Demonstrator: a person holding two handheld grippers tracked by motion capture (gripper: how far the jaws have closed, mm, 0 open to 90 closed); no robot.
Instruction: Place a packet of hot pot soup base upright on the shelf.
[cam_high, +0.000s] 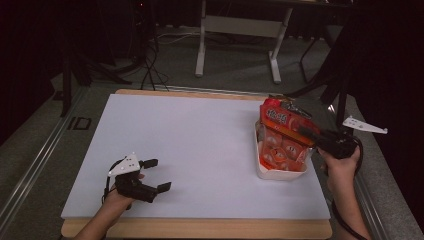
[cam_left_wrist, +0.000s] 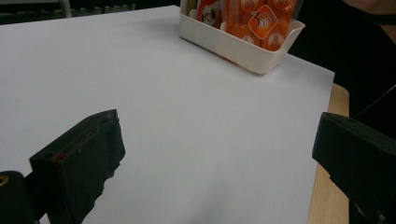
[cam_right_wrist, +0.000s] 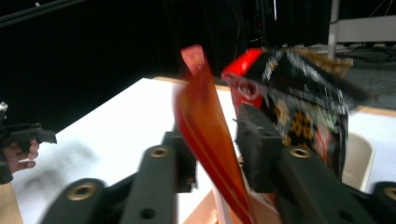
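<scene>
Right gripper (cam_right_wrist: 212, 154) at the right edge of the table, jaws part open with the flat orange plastic snack pouch (cam_right_wrist: 205, 135) standing between them, pads look just off it. The pouch sits upright in the cream plastic tub (cam_high: 280, 172) on the white table sheet (cam_high: 200, 150), right side, next to a red-and-black bag (cam_right_wrist: 299, 93). Left gripper (cam_high: 160, 175) rests near-left on the sheet, jaws wide apart, holding nothing.
</scene>
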